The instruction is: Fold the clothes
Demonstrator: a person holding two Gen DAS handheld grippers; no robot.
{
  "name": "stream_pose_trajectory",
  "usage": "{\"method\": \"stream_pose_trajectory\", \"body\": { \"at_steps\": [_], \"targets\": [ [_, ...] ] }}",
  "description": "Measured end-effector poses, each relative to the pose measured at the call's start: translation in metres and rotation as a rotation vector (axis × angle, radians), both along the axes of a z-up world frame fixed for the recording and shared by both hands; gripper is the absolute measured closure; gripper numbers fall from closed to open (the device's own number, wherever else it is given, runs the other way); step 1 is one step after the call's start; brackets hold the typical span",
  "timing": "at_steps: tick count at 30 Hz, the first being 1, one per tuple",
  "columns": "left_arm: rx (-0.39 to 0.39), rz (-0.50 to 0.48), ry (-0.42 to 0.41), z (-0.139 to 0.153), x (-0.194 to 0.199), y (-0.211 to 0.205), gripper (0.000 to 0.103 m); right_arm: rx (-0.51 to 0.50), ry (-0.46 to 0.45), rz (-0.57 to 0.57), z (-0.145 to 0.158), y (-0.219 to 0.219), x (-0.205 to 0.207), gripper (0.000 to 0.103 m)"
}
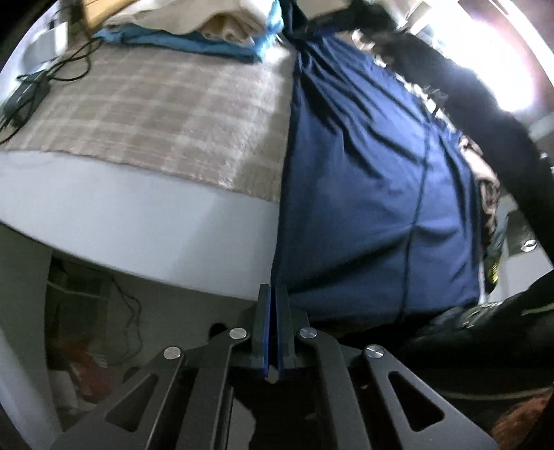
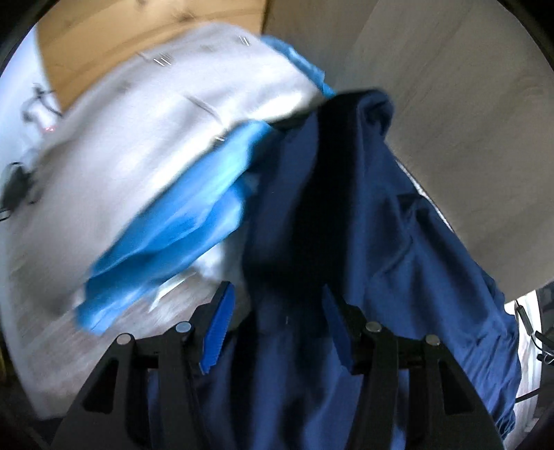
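Observation:
A navy garment hangs stretched from the far end of the surface down toward me, with a seam running along its length. My left gripper is shut on its lower left corner, just off the white front edge. In the right wrist view the same navy garment drapes over and between the fingers of my right gripper, whose blue pads stand wide apart. This view is blurred by motion. A person's dark sleeve reaches along the garment toward its bunched far end.
A beige checked blanket covers the surface. A pile of cream cloth and light blue cloth lies at the back, close to the right gripper. Black cables and an adapter lie at the far left.

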State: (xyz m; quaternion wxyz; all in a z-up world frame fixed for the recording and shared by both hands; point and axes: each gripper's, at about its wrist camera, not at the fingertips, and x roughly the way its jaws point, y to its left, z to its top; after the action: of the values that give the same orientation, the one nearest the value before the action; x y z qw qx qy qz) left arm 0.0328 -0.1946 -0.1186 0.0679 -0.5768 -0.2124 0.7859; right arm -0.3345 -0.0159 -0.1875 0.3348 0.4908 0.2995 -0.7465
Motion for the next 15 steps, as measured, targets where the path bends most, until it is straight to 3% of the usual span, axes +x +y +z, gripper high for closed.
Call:
{"method": "stream_pose_trajectory", "body": {
  "at_steps": [2, 3, 4, 8, 12, 15],
  "targets": [
    [0.012, 0.001, 0.007, 0.002, 0.004, 0.000, 0.101, 0.015, 0.010, -0.011, -0.009, -0.005, -0.005, 0.057],
    [0.016, 0.000, 0.009, 0.002, 0.006, 0.000, 0.101, 0.017, 0.009, -0.016, -0.012, -0.007, -0.007, 0.084],
    [0.020, -0.001, 0.011, 0.003, 0.008, 0.000, 0.101, 0.014, -0.007, -0.024, -0.012, -0.006, -0.009, 0.099],
    [0.047, 0.015, 0.003, -0.002, 0.015, -0.007, 0.101, -0.039, 0.011, -0.018, 0.012, 0.002, -0.008, 0.099],
    [0.074, 0.051, -0.013, -0.011, 0.023, -0.017, 0.102, -0.180, 0.010, -0.051, 0.053, 0.023, -0.016, 0.099],
    [0.093, 0.078, -0.025, -0.018, 0.029, -0.024, 0.103, -0.194, -0.029, -0.074, 0.046, 0.021, -0.029, 0.099]
  ]
}}
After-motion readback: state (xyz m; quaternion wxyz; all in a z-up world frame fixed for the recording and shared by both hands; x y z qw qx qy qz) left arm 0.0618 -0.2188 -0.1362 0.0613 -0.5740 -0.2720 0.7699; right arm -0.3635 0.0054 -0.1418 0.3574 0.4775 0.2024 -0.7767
